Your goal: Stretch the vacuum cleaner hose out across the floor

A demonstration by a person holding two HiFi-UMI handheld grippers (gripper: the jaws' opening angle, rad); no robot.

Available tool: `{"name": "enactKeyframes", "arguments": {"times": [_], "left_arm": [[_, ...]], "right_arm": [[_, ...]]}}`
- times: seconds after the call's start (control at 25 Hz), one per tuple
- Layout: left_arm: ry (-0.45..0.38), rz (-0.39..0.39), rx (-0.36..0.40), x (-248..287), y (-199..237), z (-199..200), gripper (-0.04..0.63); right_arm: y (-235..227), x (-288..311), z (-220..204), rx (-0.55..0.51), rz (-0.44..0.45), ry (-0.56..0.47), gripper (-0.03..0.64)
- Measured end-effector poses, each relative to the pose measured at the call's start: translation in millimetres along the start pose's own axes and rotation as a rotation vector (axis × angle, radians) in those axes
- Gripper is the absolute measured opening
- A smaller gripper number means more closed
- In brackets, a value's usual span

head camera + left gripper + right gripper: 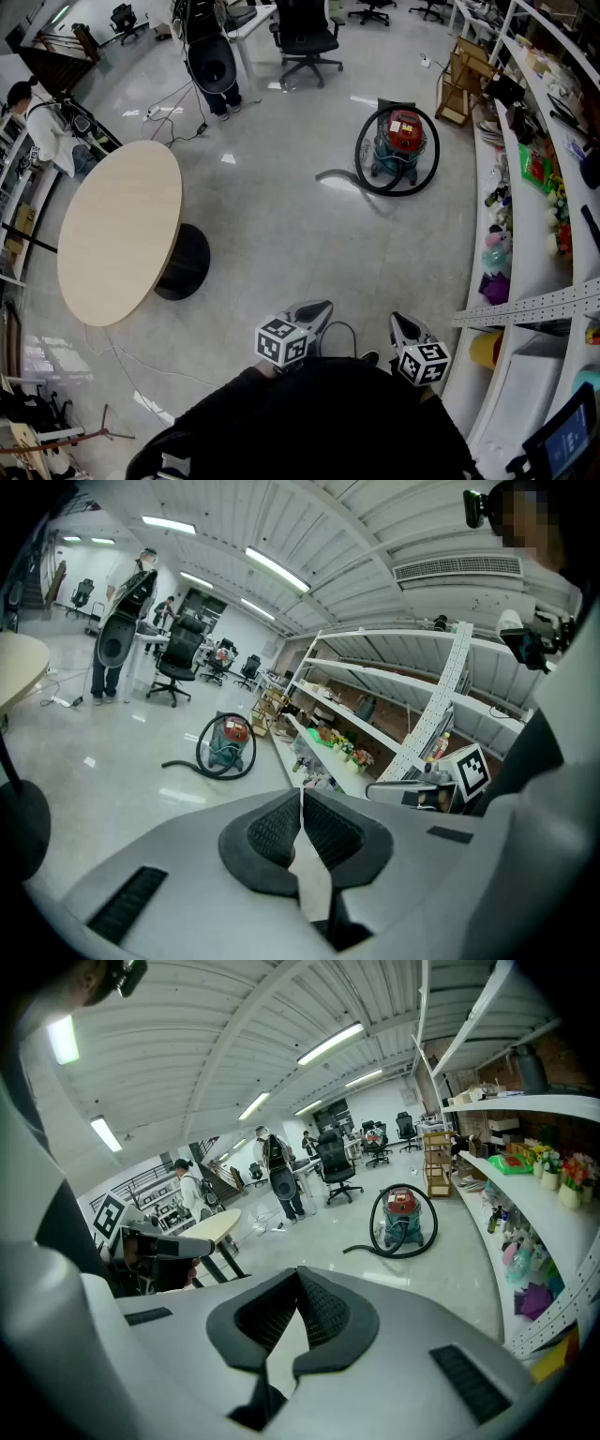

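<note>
A red and teal canister vacuum cleaner point(400, 141) stands on the grey floor far ahead, near the shelving. Its black hose point(375, 173) loops around the body and ends in a short tail lying to the left. The vacuum cleaner point(228, 742) shows in the left gripper view and the vacuum cleaner point(404, 1215) in the right gripper view, well beyond both sets of jaws. My left gripper point(319, 311) and right gripper point(401, 325) are held close to my body, both shut with nothing between the jaws.
A round beige table point(120, 225) on a black pedestal stands at the left. White shelving point(525, 234) with assorted items runs along the right. Office chairs point(307, 36) and a standing person point(214, 66) are at the back; another person point(42, 127) is at far left.
</note>
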State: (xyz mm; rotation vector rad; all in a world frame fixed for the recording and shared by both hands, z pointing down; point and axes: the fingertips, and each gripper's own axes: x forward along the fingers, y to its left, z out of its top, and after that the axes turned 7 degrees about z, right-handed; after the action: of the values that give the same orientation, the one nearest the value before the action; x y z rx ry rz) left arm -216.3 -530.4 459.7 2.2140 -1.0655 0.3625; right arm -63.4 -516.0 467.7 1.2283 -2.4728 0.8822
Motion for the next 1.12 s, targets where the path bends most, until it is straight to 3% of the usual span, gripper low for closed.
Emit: {"name": "enactKeyframes", "arguments": {"times": [0.6, 0.92, 1.12], "left_arm": [[0.056, -0.001, 0.042, 38, -73, -23, 0.026], [0.069, 0.021, 0.079, 66, -115, -36, 0.026], [0.038, 0.074, 0.013, 72, -101, -20, 0.026]], "right_arm": [[-46, -64, -20, 0.046, -0.004, -0.063, 0.014], [-80, -85, -34, 0.011, 0.018, -0.026, 0.014], [-92, -78, -35, 0.020, 0.037, 0.022, 0.014]]}}
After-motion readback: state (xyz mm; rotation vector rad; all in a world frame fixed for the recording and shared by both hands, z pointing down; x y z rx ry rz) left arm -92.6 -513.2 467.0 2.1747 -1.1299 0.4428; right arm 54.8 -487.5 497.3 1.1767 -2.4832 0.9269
